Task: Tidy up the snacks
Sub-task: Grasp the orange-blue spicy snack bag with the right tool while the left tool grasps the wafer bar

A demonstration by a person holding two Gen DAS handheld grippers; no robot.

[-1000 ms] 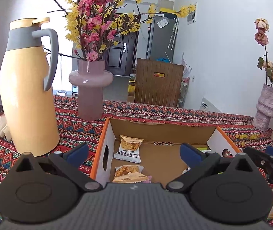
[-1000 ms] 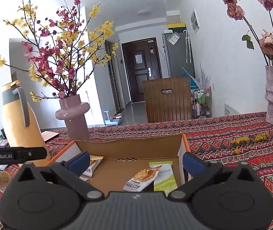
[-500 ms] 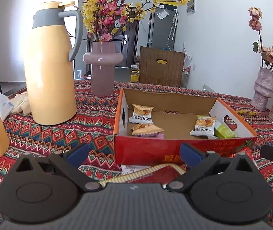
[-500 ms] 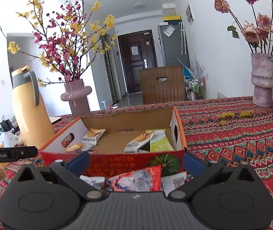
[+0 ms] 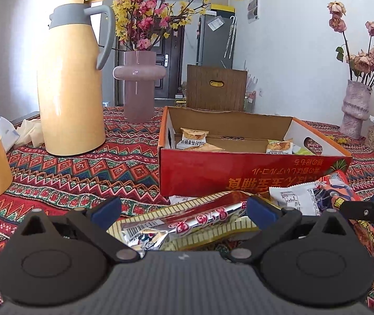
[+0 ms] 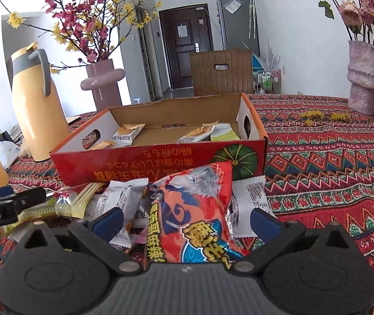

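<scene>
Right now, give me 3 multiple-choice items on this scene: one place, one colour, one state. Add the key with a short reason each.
1. Where does the orange snack bag lie?
A. inside the cardboard box
B. on the table in front of the cardboard box
C. beside the grey vase

2. What colour is the outer front wall of the cardboard box?
A. red
B. blue
C. white

3. How do the jaws of the right gripper stand?
A. shut on the orange snack bag
B. shut on nothing
C. open, with the bag between them

Key:
1 B: the bag lies outside the front wall, on the pile of packets.
2 A: the printed front panel is red, with a green pumpkin at its right end.
3 C: both blue pads stand apart from the bag's edges.
</scene>
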